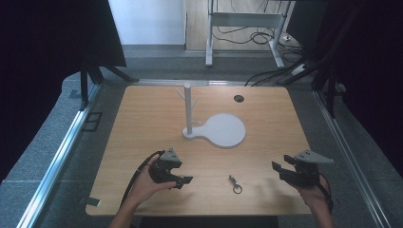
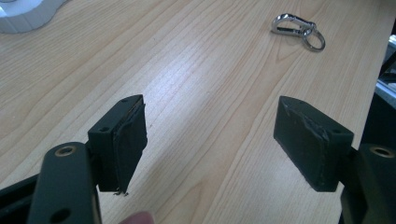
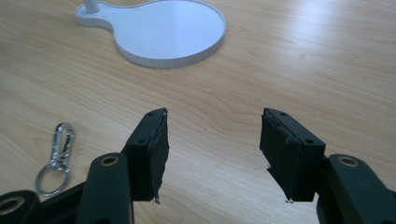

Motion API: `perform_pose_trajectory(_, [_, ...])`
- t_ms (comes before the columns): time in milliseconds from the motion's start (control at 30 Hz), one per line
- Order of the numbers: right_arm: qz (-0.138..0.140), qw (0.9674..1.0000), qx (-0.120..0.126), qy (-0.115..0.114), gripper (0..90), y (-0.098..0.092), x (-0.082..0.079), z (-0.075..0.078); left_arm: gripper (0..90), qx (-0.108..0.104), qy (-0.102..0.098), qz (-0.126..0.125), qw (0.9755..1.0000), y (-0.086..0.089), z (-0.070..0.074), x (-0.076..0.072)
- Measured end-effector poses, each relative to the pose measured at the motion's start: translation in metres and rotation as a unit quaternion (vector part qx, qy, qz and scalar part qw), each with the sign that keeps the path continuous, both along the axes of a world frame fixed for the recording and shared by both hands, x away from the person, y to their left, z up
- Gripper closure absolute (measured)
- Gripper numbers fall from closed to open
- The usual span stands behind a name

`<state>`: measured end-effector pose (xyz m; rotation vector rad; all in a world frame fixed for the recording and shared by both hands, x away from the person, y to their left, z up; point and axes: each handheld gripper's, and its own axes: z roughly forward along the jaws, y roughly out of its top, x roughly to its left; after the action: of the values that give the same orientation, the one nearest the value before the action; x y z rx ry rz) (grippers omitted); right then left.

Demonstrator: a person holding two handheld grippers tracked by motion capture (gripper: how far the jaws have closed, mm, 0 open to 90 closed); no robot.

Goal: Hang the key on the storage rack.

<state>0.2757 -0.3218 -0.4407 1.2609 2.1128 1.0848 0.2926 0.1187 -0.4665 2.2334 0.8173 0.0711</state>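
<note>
A small metal carabiner clip with a key ring (image 1: 234, 184) lies on the wooden table near its front edge; it also shows at the far right (image 2: 299, 29) and the lower left (image 3: 57, 157). My left gripper (image 1: 183, 181) rests low to the left of the clip, its jaws open and empty (image 2: 210, 140). My right gripper (image 1: 279, 169) sits to the right of the clip, also open with nothing between its jaws (image 3: 212, 151). A white stand (image 1: 189, 109) with a round tray base (image 1: 225, 130) (image 3: 163, 32) stands mid-table.
The table (image 1: 142, 123) has a dark cable hole (image 1: 238, 98) at the back right. Metal rails run along both sides, and cables and a desk frame (image 1: 242, 28) lie on the floor behind.
</note>
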Motion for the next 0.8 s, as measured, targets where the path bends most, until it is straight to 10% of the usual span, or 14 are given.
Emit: perform_pose_trajectory(800, [0.082, 0.9907, -0.083, 0.070, 49.3, 0.057, 0.017, 0.028, 26.8, -0.005, -0.007, -0.013, 0.9999, -0.001, 0.007, -0.004])
